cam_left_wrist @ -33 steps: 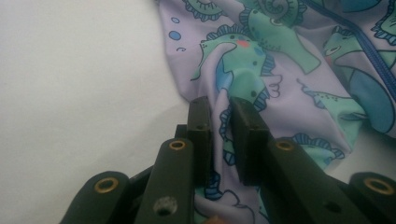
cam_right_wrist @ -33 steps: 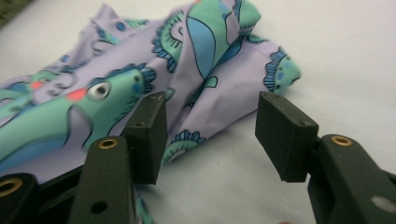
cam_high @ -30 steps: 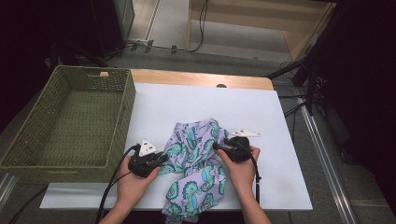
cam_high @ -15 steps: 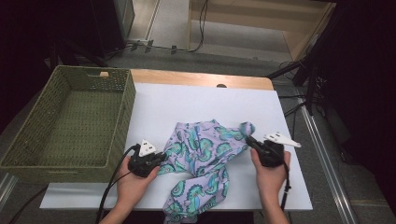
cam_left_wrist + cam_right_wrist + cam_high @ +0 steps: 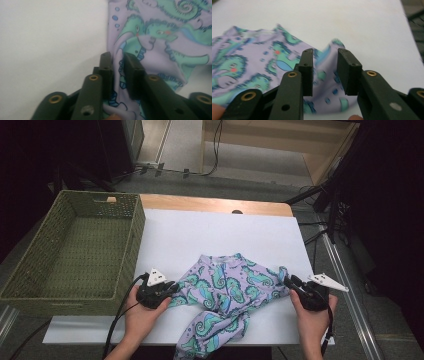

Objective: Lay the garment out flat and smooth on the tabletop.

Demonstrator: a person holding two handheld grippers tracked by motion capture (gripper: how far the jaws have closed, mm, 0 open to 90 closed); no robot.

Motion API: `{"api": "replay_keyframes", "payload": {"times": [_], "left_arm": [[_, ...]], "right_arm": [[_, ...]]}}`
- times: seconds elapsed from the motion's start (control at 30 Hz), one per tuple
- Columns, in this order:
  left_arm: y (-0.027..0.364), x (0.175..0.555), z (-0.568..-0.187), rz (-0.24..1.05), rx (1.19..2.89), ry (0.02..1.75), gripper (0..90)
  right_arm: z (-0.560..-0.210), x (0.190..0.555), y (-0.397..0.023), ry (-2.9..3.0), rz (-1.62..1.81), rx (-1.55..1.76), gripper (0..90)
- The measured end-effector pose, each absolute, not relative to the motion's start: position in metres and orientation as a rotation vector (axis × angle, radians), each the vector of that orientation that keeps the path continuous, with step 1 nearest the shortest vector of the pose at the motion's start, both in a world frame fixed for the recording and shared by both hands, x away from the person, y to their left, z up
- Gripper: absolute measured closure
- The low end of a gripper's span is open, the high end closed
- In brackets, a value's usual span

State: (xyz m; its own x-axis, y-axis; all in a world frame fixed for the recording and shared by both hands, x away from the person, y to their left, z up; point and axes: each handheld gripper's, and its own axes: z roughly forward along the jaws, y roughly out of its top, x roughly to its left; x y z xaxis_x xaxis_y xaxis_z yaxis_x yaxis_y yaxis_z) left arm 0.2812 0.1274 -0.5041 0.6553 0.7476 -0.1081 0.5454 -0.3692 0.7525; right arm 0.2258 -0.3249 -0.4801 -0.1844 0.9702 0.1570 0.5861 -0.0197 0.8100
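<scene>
A lilac cloth with teal seahorses (image 5: 225,290) lies crumpled on the white table top (image 5: 210,230), one end hanging over the near edge. My left gripper (image 5: 174,287) sits at the cloth's left edge. Its jaws have just been opening and stand a little apart, with a fold of the cloth (image 5: 160,45) between them (image 5: 118,58). My right gripper (image 5: 287,281) is at the cloth's right corner. Its jaws have also just been opening (image 5: 325,53), and the cloth (image 5: 249,60) lies loose in the wide gap.
A green woven basket (image 5: 135,240) stands at the table's left, close to my left hand. A strip of wooden table (image 5: 215,205) shows behind the white top. Cables and a metal rail (image 5: 345,285) run along the right.
My right gripper has gone right with the cloth's corner, stretching the cloth out wider across the table. My left hand has stayed put.
</scene>
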Motion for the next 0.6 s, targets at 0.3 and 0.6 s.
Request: {"api": "replay_keyframes", "payload": {"times": [0.3, 0.6], "left_arm": [[0.114, 0.305, -0.481, 0.315, 2.021, 1.002, 62.4], [0.099, 0.324, -0.497, 0.243, 2.12, 1.052, 58.1]], "right_arm": [[-0.475, 0.286, -0.294, 2.03, 1.096, 1.438, 61.8], [-0.513, 0.322, -0.283, 2.13, 0.965, 1.548, 44.9]]}}
